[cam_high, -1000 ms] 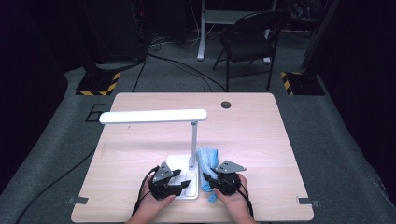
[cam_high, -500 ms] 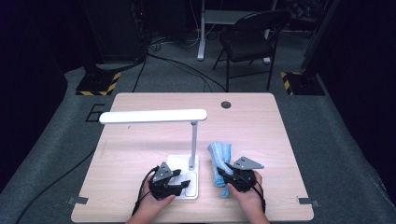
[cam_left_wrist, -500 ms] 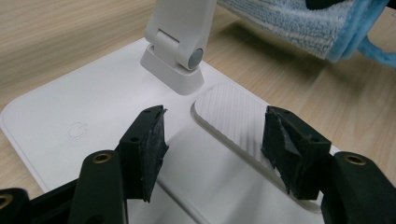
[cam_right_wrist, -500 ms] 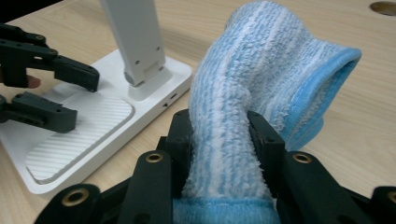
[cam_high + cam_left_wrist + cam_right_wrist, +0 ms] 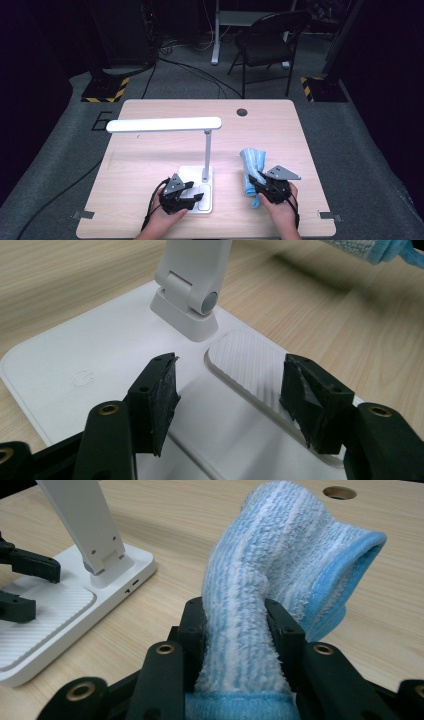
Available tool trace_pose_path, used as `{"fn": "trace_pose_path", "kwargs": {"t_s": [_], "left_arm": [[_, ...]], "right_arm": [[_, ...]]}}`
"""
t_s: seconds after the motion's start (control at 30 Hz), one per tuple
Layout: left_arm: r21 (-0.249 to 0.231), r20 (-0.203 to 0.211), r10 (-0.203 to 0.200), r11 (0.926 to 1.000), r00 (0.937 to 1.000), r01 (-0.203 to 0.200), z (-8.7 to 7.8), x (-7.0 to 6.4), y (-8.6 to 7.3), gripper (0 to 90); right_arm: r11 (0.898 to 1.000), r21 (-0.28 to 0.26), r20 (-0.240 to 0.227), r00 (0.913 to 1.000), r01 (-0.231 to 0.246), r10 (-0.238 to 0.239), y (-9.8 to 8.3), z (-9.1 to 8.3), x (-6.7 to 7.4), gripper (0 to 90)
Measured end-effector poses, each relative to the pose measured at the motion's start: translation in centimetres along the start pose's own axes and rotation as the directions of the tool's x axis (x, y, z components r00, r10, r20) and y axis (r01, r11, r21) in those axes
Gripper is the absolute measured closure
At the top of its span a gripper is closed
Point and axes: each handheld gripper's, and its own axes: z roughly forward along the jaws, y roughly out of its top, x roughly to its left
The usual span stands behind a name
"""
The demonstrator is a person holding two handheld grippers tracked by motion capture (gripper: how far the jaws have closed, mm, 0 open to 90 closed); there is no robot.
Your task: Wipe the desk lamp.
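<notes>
A white desk lamp stands on the table, its flat base (image 5: 206, 176) at the near middle and its long head (image 5: 165, 124) reaching left. My left gripper (image 5: 194, 196) sits over the base (image 5: 90, 350), open (image 5: 227, 385), with its jaws either side of the ribbed pad (image 5: 250, 360) and nothing between them. To the right of the lamp, my right gripper (image 5: 260, 186) is shut (image 5: 240, 630) on a blue and white striped cloth (image 5: 290, 555). The cloth (image 5: 251, 162) stretches away from the jaws, folded over at its far end.
The lamp's upright pole (image 5: 206, 155) and hinge (image 5: 192, 300) rise just beyond my left jaws. A round cable hole (image 5: 242, 112) sits near the table's far edge. A black chair (image 5: 265, 40) and floor cables lie beyond the table.
My right gripper has carried the blue cloth to the right, away from the lamp base. The left gripper has stayed over the base.
</notes>
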Motion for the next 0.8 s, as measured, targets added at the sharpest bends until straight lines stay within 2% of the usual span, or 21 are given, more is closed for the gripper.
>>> {"fn": "trace_pose_path", "kwargs": {"t_s": [0.13,0.17,0.27,0.33,0.37,0.43,0.57,0.63,0.73,0.8], "left_arm": [[-0.001,0.0,-0.003,1.0,1.0,0.003,0.0,0.0,0.0,39.2],[-0.001,0.001,-0.004,1.0,1.0,0.004,0.0,0.0,0.0,39.2],[0.008,0.01,-0.002,1.0,1.0,0.002,-0.1,0.1,0.0,39.1],[0.009,0.012,-0.002,1.0,0.9999,0.002,-0.1,0.1,0.0,39.1],[0.009,0.014,-0.003,1.0,0.9999,0.003,-0.1,0.1,0.0,39.0],[0.009,0.016,-0.001,1.0,0.9999,0.001,-0.1,0.1,0.0,39.0],[0.01,0.018,0.007,0.9999,0.9998,-0.007,-0.1,0.2,0.0,38.6],[-0.001,0.015,-0.006,1.0,0.9999,0.006,0.0,0.1,0.0,38.5],[-0.003,0.016,0.006,1.0,0.9999,-0.006,-0.1,0.3,0.0,38.3],[0.01,0.032,0.009,0.9999,0.9995,-0.009,-0.2,0.4,0.0,38.3]], "right_arm": [[1.0,0.012,0.027,0.9996,0.001,-0.001,-0.5,-0.4,-0.5,65.8],[0.999,0.023,0.033,0.9992,-0.024,0.023,-0.9,-0.3,-1.1,65.8],[0.998,0.045,0.057,0.998,-0.032,0.029,-1.5,0.3,-1.7,64.8],[0.998,0.063,0.063,0.9978,-0.026,0.022,-1.8,0.5,-1.8,63.5],[0.995,0.099,0.075,0.9971,-0.025,0.017,-2.3,1.0,-2.0,60.6],[0.994,0.105,0.074,0.9971,-0.024,0.017,-2.5,1.2,-2.0,58.3],[0.997,0.079,0.082,0.9965,-0.021,0.014,-2.3,1.2,-1.8,53.8],[0.996,0.087,0.076,0.9971,-0.017,0.01,-2.3,1.1,-1.8,52.4],[0.997,0.079,0.07,0.9974,-0.021,0.016,-2.2,1.0,-1.7,51.3],[0.998,0.053,0.077,0.997,-0.013,0.009,-1.9,0.7,-1.6,49.8]]}}
